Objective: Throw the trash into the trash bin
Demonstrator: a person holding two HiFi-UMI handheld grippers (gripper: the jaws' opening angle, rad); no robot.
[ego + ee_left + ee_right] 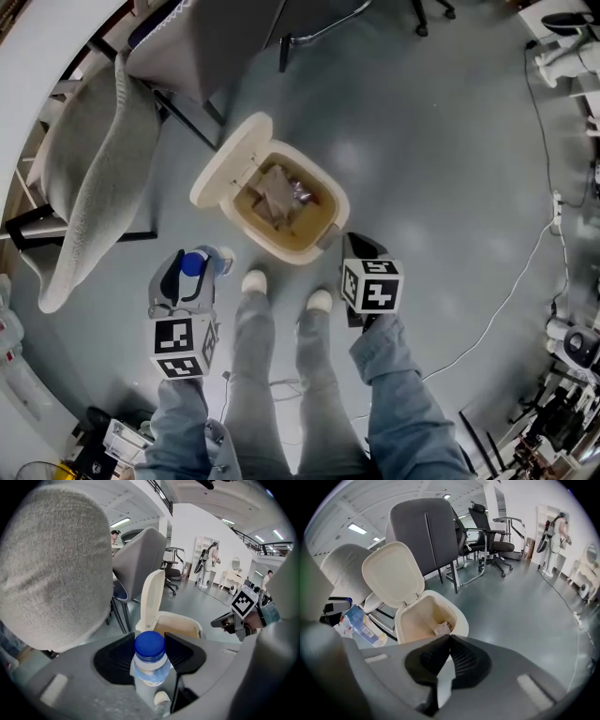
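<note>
A cream trash bin [330, 208] stands on the grey floor with its lid [228, 161] swung open; crumpled trash [279, 192] lies inside. My left gripper [201, 263] hangs just left of the bin's near side, shut on a clear plastic bottle [194, 265] with a blue cap. In the left gripper view the bottle [150, 663] stands between the jaws of the left gripper [150, 641], with the bin [180, 623] beyond. My right gripper [358, 244] hovers at the bin's near right corner, shut and empty. Its tips meet in the right gripper view [449, 636], over the bin [461, 620].
A light grey padded chair [94, 178] stands left of the bin and a darker one [211, 42] behind it. The person's shoes [254, 280] are just in front of the bin. A white cable [511, 295] runs across the floor at right, with equipment along the right edge.
</note>
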